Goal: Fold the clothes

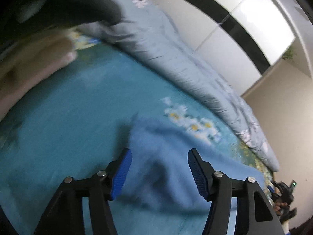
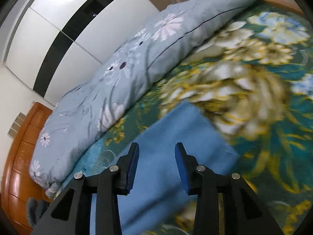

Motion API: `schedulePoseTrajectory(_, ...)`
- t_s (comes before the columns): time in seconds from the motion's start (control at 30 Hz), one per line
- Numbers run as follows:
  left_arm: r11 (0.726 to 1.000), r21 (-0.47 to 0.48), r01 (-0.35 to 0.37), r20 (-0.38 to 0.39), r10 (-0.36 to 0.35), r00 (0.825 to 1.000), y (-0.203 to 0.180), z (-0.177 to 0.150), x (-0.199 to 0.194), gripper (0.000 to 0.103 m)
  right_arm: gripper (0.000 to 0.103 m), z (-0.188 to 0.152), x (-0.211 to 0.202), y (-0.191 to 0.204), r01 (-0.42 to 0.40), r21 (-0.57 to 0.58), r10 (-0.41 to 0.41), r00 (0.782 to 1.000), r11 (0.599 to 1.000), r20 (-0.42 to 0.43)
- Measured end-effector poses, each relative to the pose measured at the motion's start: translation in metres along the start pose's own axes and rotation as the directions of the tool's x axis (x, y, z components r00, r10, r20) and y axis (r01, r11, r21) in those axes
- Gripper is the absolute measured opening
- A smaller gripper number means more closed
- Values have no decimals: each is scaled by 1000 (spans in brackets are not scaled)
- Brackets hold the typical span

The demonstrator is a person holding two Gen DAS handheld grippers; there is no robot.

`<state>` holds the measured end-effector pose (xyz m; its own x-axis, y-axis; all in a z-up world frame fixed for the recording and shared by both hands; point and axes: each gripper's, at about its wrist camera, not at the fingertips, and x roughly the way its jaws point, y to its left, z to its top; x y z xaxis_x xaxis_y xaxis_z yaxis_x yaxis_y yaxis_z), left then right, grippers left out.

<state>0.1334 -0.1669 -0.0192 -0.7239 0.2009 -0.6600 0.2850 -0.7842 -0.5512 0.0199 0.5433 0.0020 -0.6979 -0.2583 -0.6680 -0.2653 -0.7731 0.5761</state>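
Note:
A blue cloth (image 1: 168,168) lies rumpled on the flowered teal bedspread (image 1: 74,105). In the left wrist view my left gripper (image 1: 159,154) stands open just above the cloth, its blue pads (image 1: 121,174) wide apart and nothing pressed between them. In the right wrist view the same blue cloth (image 2: 176,137) lies flatter, with a straight folded edge and a corner toward the right. My right gripper (image 2: 156,146) hovers over it with the jaws partly apart, open, and the pads (image 2: 182,168) clear of the fabric.
A rolled pale-blue flowered duvet (image 2: 137,58) runs along the far side of the bed against white wardrobe doors (image 2: 58,29). A wooden headboard (image 2: 21,148) is at the left. Dark and beige clothes (image 1: 39,39) lie at the upper left. A hand holding the other gripper (image 1: 281,197) shows at right.

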Motion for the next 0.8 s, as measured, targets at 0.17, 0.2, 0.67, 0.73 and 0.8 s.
schedulePoseTrajectory(0.17,984,-176,39,-62,-51,997,36,-26,3,64,42,-19,-16,-51,4,144,-1,1000,990,-18)
schedulePoseTrajectory(0.2,979,-196,49,-61,-62,996,38,-27,6,64,42,-20,-15,-57,1,168,2,1000,986,-17)
schedulePoseTrajectory(0.67,967,-227,113,58,-103,993,33,-15,26,62,34,-7,34,-31,-75,221,65,996,972,55)
schedulePoseTrajectory(0.73,966,-241,98,69,-83,994,36,-13,25,51,11,-9,39,-32,-59,245,49,998,968,50)
schedulePoseTrajectory(0.8,963,-259,77,72,-60,996,39,-11,24,28,9,-11,38,-34,-69,267,53,996,961,66)
